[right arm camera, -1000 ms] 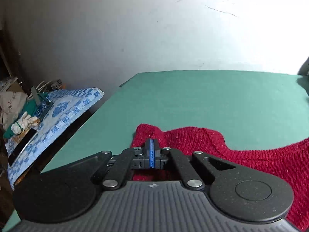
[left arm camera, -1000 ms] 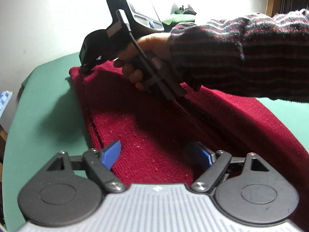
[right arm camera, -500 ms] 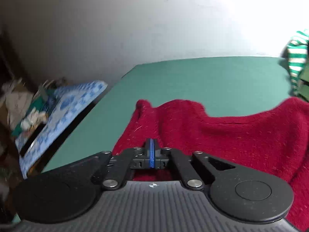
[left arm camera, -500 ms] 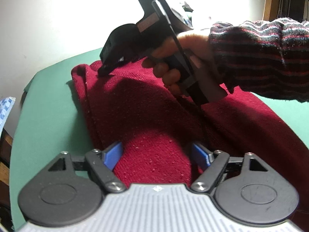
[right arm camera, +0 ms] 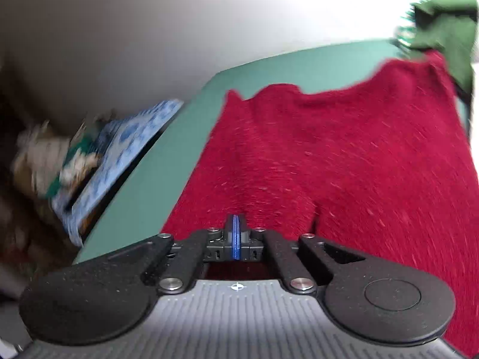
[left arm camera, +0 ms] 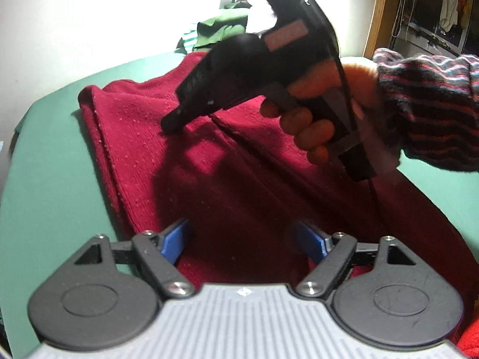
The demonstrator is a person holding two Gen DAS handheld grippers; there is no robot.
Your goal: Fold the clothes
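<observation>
Above, right tongs (right arm camera: 236, 233) pinch the red sweater (right arm camera: 344, 155); left tongs (left arm camera: 243, 243) spread over it on the green table (left arm camera: 45, 161).

You have no legible text, label, brand or number in either wrist view. The pale patch (left arm camera: 286, 34) on the right gripper (left arm camera: 170, 124) body is too blurred for you to read.

On the one green table (left arm camera: 51, 161) lie one red knitted sweater (left arm camera: 227, 179) and, at its far edge, one heap of green clothes (left arm camera: 221, 30), with two grippers over it and one blue-patterned cloth (right arm camera: 125, 143) beside it.
</observation>
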